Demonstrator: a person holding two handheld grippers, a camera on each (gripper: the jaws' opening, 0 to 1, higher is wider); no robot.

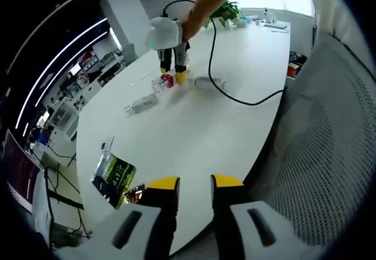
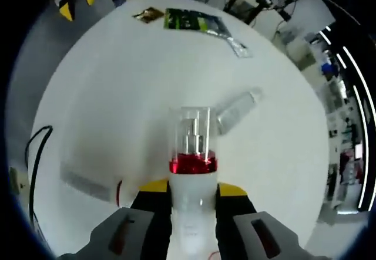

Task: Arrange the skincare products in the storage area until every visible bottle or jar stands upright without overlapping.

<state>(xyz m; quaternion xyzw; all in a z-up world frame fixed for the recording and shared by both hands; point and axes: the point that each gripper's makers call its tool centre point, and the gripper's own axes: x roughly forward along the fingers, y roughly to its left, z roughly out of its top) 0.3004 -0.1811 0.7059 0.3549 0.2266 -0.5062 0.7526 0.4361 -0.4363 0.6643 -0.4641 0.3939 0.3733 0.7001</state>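
My right gripper (image 2: 192, 191) is shut on a white pump bottle (image 2: 191, 213) with a red collar and a clear cap; the cap end points away from the camera, over the white table (image 2: 129, 95). A white tube (image 2: 237, 111) lies flat just beyond it, and a second pale tube (image 2: 85, 181) lies to the left. From the left gripper view, the right gripper (image 1: 172, 72) hangs jaws-down at the far part of the table, with the red-collared bottle (image 1: 167, 80) at its tips and the tubes (image 1: 141, 103) (image 1: 209, 83) on either side. My left gripper (image 1: 195, 183) is open at the near table edge.
A green sachet (image 1: 114, 175) and a small gold packet (image 1: 134, 193) lie near the left gripper, the same green sachet (image 2: 194, 20) far off in the right gripper view. A black cable (image 1: 235, 98) crosses the table. A mesh chair (image 1: 329, 154) stands at the right.
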